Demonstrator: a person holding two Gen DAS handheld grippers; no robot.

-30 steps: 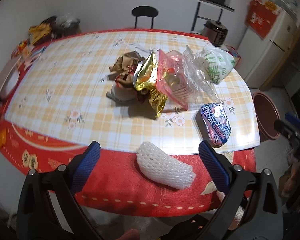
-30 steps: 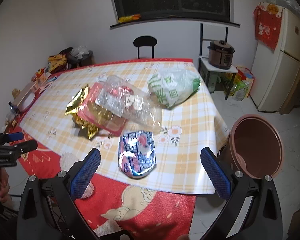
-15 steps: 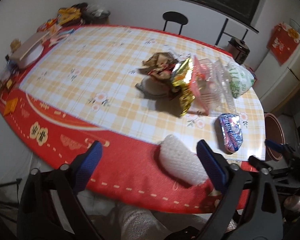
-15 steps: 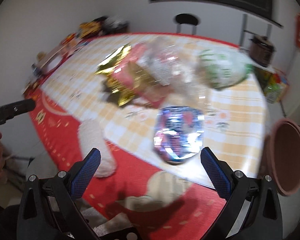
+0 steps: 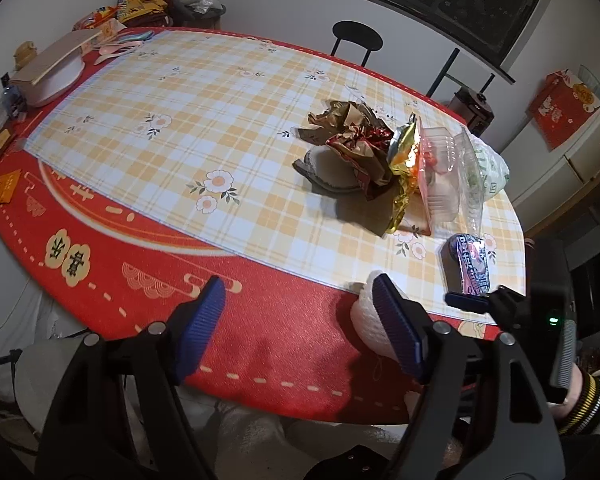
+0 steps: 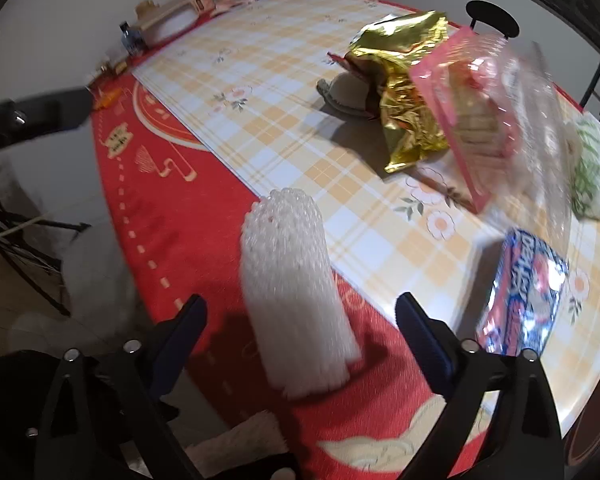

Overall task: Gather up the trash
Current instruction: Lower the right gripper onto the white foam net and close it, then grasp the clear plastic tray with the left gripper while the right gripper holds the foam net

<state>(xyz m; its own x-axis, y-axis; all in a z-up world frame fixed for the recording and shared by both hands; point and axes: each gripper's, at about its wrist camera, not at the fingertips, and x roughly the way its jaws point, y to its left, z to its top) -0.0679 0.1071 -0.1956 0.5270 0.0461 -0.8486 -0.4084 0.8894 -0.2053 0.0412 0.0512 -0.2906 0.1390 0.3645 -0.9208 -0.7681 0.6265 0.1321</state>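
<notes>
A white foam net sleeve point(image 6: 296, 296) lies on the red table edge, between and just ahead of the open fingers of my right gripper point(image 6: 300, 320). In the left wrist view the sleeve point(image 5: 366, 320) is partly hidden behind the right finger of my open, empty left gripper point(image 5: 296, 308). A blue snack packet point(image 6: 524, 296) lies right of the sleeve. Further in lie a gold foil wrapper point(image 6: 404, 80), a clear pink-edged plastic box point(image 6: 480, 120), crumpled brown paper point(image 5: 352, 128) and a white-green bag point(image 6: 592, 172).
The table point(image 5: 180, 120) has a checked cloth with a red border. Boxes and clutter point(image 5: 52, 68) sit at its far left end. A black chair point(image 5: 356, 38) stands behind it. The right gripper's tip point(image 5: 472, 302) shows in the left wrist view.
Both grippers swung left. My right gripper moved down toward the table edge, so the foam sleeve now lies between its fingers. My left gripper shifted left of the sleeve.
</notes>
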